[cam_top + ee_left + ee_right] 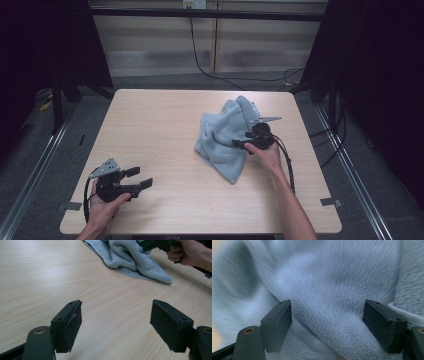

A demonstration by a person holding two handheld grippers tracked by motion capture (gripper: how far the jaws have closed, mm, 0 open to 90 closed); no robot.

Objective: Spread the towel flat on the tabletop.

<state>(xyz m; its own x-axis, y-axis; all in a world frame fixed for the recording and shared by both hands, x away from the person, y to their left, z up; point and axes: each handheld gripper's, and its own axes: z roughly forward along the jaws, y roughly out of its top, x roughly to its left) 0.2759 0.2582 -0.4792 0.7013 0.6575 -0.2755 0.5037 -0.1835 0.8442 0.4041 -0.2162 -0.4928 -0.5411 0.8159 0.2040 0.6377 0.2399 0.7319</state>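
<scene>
A crumpled light blue towel (225,137) lies on the right half of the wooden table (155,130). My right gripper (239,144) is pressed against its right side, jaws wide open, with a raised fold of towel (329,315) between them. My left gripper (140,177) rests near the table's front left corner, open, with bare wood between its jaws (116,325). In the left gripper view the towel (132,260) lies ahead at the top, with the person's other hand (190,252) beside it.
The table stands on a grey floor with metal rails (35,165) along both sides. Black cables (235,77) run across the floor behind the table. Dark curtains (380,65) close off both sides.
</scene>
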